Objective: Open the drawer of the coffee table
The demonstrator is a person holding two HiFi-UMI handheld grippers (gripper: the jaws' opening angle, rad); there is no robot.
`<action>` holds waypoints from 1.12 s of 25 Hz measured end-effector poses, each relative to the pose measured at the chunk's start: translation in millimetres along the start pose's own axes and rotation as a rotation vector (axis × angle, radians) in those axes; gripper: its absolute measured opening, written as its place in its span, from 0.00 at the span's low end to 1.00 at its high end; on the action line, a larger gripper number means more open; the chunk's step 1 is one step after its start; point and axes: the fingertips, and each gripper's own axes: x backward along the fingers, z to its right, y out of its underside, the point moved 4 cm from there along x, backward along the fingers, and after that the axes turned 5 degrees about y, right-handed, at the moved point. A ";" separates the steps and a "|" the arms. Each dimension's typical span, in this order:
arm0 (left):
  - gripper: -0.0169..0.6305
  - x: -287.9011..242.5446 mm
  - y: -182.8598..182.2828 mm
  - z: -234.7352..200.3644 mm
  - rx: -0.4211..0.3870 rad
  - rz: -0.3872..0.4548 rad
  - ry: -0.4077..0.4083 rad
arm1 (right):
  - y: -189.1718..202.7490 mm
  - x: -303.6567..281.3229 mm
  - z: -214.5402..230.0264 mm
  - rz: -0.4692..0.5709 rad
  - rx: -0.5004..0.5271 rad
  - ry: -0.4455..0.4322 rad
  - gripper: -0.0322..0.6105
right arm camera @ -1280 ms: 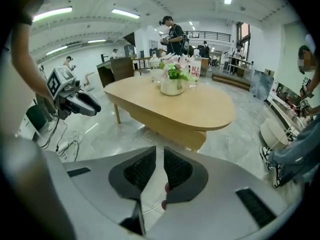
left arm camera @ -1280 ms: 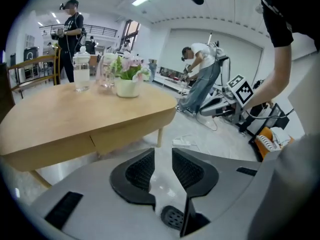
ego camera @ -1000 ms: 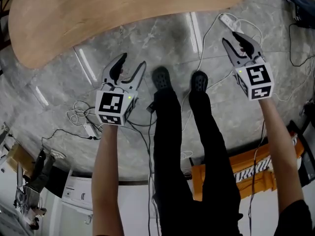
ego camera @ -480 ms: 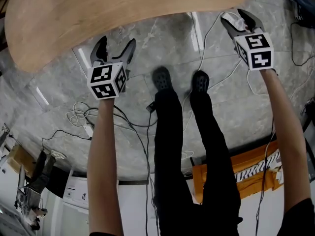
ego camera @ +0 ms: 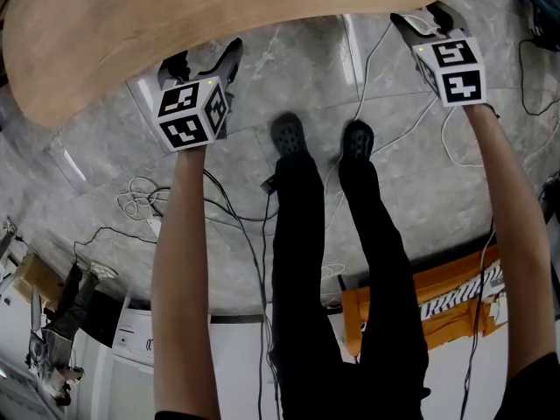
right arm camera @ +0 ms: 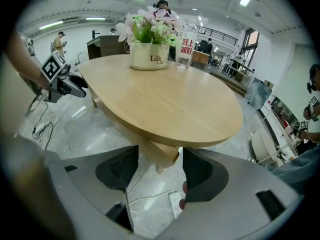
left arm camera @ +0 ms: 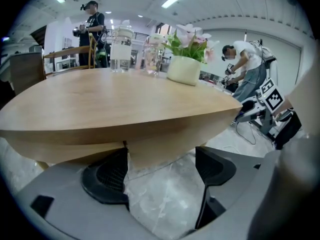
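Observation:
The coffee table (ego camera: 175,16) has a pale oval wooden top (right arm camera: 165,99). Under its rim, in the left gripper view, runs a wooden panel (left arm camera: 165,146) with a vertical seam. My left gripper (ego camera: 199,59) is at the table's near edge. Its jaws have just been opening and now stand open (left arm camera: 160,171) before that panel, with nothing between them. My right gripper (ego camera: 418,17) hangs by the table's right end. Its jaws have also just been opening and are open (right arm camera: 159,169), framing the wooden block (right arm camera: 162,156) under the top without touching it.
A flower pot (right arm camera: 149,56) and glass jars (left arm camera: 121,49) stand on the table. Cables (ego camera: 144,204) and a power strip (right arm camera: 175,201) lie on the grey marble floor. The person's own feet (ego camera: 289,134) stand between the grippers. People work in the background.
Both grippers have moved up the picture to the table's edge. Their jaws stand wider than a second ago.

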 end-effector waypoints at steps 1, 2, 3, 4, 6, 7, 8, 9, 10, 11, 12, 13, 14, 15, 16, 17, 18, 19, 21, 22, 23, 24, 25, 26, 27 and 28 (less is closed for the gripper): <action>0.67 -0.9 -1.1 1.7 -0.005 0.000 0.003 | -0.9 0.1 -1.5 0.002 0.005 -0.004 0.42; 0.67 -1.3 -1.9 2.8 -0.007 0.000 0.003 | -1.4 0.3 -2.9 0.003 0.010 -0.007 0.42; 0.67 -1.3 -2.3 3.3 -0.005 0.000 0.003 | -1.4 0.7 -3.8 0.004 0.013 -0.007 0.42; 0.67 -1.2 -2.2 3.5 -0.002 -0.002 0.002 | -1.1 1.2 -4.1 0.004 0.017 -0.003 0.42; 0.67 -1.0 -1.5 4.0 0.002 -0.003 -0.004 | -0.7 2.3 -3.2 0.004 0.019 0.011 0.42; 0.67 -1.0 -1.8 3.7 0.006 -0.001 -0.010 | -1.0 2.7 -2.3 0.005 0.017 0.018 0.42; 0.67 -0.9 -2.4 3.1 0.015 0.005 -0.018 | -1.6 2.9 -1.5 0.006 0.012 0.026 0.42; 0.67 -0.6 -3.0 2.2 0.025 0.011 -0.027 | -2.0 2.9 -1.0 0.005 0.007 0.035 0.42; 0.66 -0.4 -3.3 1.4 0.035 0.015 -0.037 | -2.2 2.7 -0.7 0.002 0.001 0.044 0.42; 0.66 -0.4 -3.3 0.9 0.038 0.015 -0.047 | -2.4 2.3 -0.4 -0.003 -0.007 0.053 0.41; 0.66 -0.7 -3.2 0.5 0.037 0.012 -0.057 | -2.4 2.0 0.0 -0.009 -0.016 0.060 0.40; 0.64 -1.0 -3.1 -0.1 0.036 0.010 -0.066 | -2.5 1.8 0.4 -0.014 -0.023 0.064 0.40; 0.63 -0.8 -3.2 -1.0 0.040 0.011 -0.075 | -2.5 1.9 0.5 -0.017 -0.027 0.067 0.40; 0.60 -0.3 -3.4 -2.0 0.049 0.014 -0.085 | -2.2 2.2 0.4 -0.017 -0.027 0.069 0.40; 0.57 0.2 -3.6 -2.9 0.059 0.019 -0.094 | -1.8 2.7 0.2 -0.016 -0.025 0.071 0.40; 0.55 0.4 -3.7 -3.5 0.066 0.023 -0.103 | -1.2 3.1 0.2 -0.014 -0.022 0.074 0.40; 0.54 0.2 -3.7 -3.6 0.068 0.025 -0.112 | -0.7 3.3 0.4 -0.013 -0.020 0.078 0.40; 0.53 -0.3 -3.7 -3.5 0.068 0.027 -0.119 | -0.3 3.3 0.6 -0.011 -0.018 0.082 0.40; 0.53 -1.5 -3.6 -3.7 0.075 0.030 -0.126 | -0.4 2.7 0.6 -0.009 -0.015 0.090 0.40; 0.53 -1.8 -3.6 -3.9 0.080 0.031 -0.128 | -0.6 2.4 0.5 -0.008 -0.014 0.094 0.40; 0.53 -1.7 -3.6 -4.0 0.084 0.031 -0.129 | -0.8 2.3 0.2 -0.008 -0.013 0.098 0.40; 0.53 -1.5 -3.5 -4.0 0.087 0.030 -0.130 | -0.9 2.5 0.0 -0.008 -0.012 0.101 0.39; 0.53 -1.2 -3.3 -3.9 0.089 0.029 -0.131 | -0.9 2.8 -0.2 -0.008 -0.011 0.104 0.39; 0.53 -0.9 -3.3 -3.9 0.090 0.028 -0.133 | -0.9 3.0 -0.3 -0.008 -0.010 0.106 0.39; 0.52 -0.6 -3.5 -4.1 0.092 0.026 -0.135 | -1.0 3.1 -0.5 -0.008 -0.011 0.108 0.39; 0.52 -0.4 -3.8 -4.1 0.094 0.023 -0.139 | -1.2 3.3 -0.7 -0.009 -0.013 0.110 0.39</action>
